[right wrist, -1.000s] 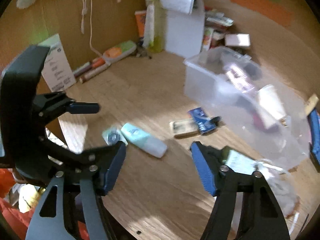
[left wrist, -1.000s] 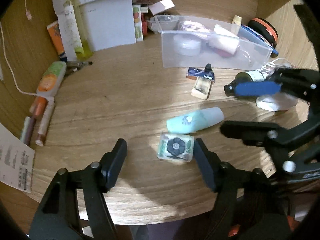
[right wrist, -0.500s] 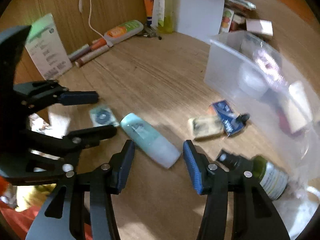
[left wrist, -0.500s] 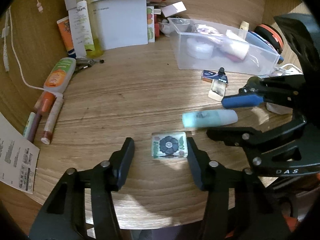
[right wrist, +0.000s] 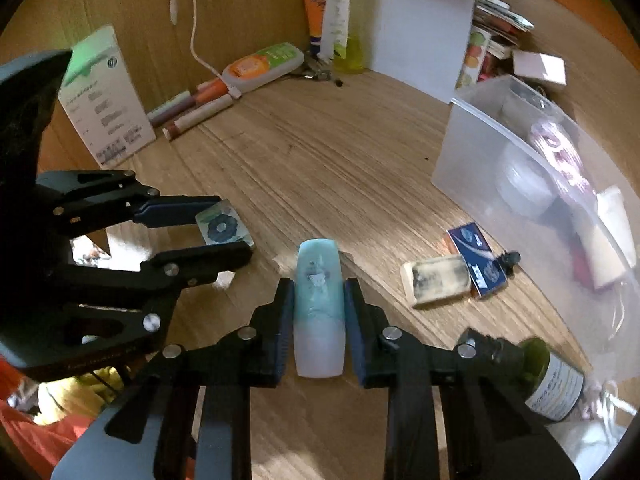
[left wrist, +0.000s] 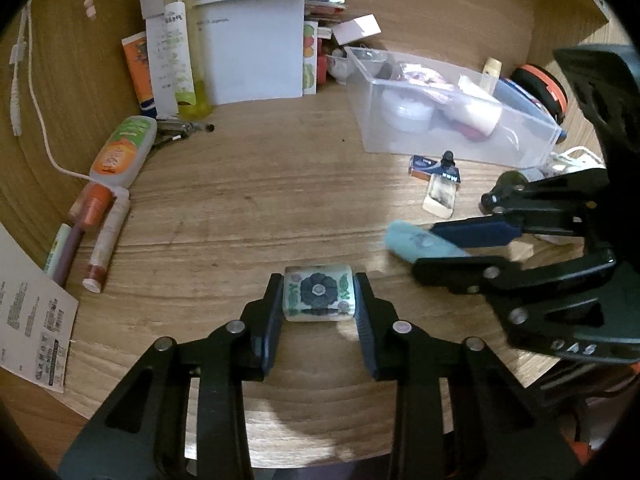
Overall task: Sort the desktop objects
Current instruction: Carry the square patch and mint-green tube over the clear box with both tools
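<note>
My left gripper (left wrist: 318, 286) is shut on a small square box with a dark flower print (left wrist: 318, 296), low on the wooden desk; the box also shows in the right wrist view (right wrist: 224, 226), between the left gripper's fingers (right wrist: 200, 204). My right gripper (right wrist: 318, 292) is shut on a pale blue tube (right wrist: 319, 312) lying along its fingers. In the left wrist view the tube (left wrist: 416, 242) sits between the right gripper's fingers (left wrist: 476, 232). A clear plastic bin (left wrist: 452, 120) with several items stands at the back right.
A small blue box (right wrist: 478, 258) and a cream bottle (right wrist: 436, 280) lie in front of the bin (right wrist: 472, 160). A dark green bottle (right wrist: 548, 376) lies at the right. Pens (left wrist: 106, 236), an orange-green tube (left wrist: 124, 150), papers (left wrist: 248, 52) and a yellow bottle (left wrist: 184, 52) line the left and back.
Both grippers have closed: the left onto the flower-print box, the right onto the pale blue tube. Both moved forward over their objects, and the tube has turned in line with the right fingers.
</note>
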